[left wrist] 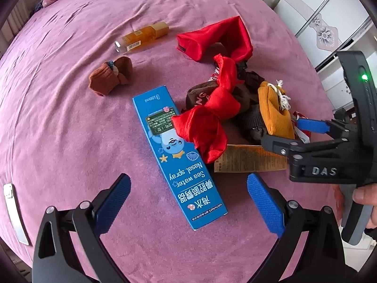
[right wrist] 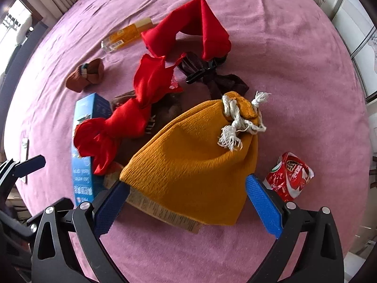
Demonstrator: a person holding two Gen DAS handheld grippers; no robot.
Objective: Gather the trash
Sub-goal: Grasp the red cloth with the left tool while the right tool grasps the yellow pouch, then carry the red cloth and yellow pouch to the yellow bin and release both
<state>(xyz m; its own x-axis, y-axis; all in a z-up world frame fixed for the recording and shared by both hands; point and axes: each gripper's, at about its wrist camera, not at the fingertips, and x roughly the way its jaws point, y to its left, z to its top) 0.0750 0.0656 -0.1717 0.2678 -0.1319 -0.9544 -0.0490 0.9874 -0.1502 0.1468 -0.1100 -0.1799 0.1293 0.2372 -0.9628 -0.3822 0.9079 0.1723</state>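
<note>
A blue nasal-spray box (left wrist: pixel 179 158) lies flat on the pink bed cover (left wrist: pixel 59 118), its near end between the fingers of my left gripper (left wrist: pixel 188 202), which is open and holds nothing. My right gripper (right wrist: pixel 188 200) is open too, straddling the near edge of a mustard drawstring pouch (right wrist: pixel 195 160) without closing on it. A tan printed carton (right wrist: pixel 165 212) sticks out from under the pouch. A crumpled red snack wrapper (right wrist: pixel 289 176) lies just right of the right fingers. An orange bottle (left wrist: pixel 141 37) rests farther back.
A twisted red cloth (left wrist: pixel 212 118) drapes over the blue box and some dark brown fabric (left wrist: pixel 202 94). A rolled brown sock (left wrist: pixel 109 75) lies at the left. A white flat object (left wrist: pixel 14 212) sits near the bed's left edge. White cabinets (left wrist: pixel 325 11) stand beyond the bed.
</note>
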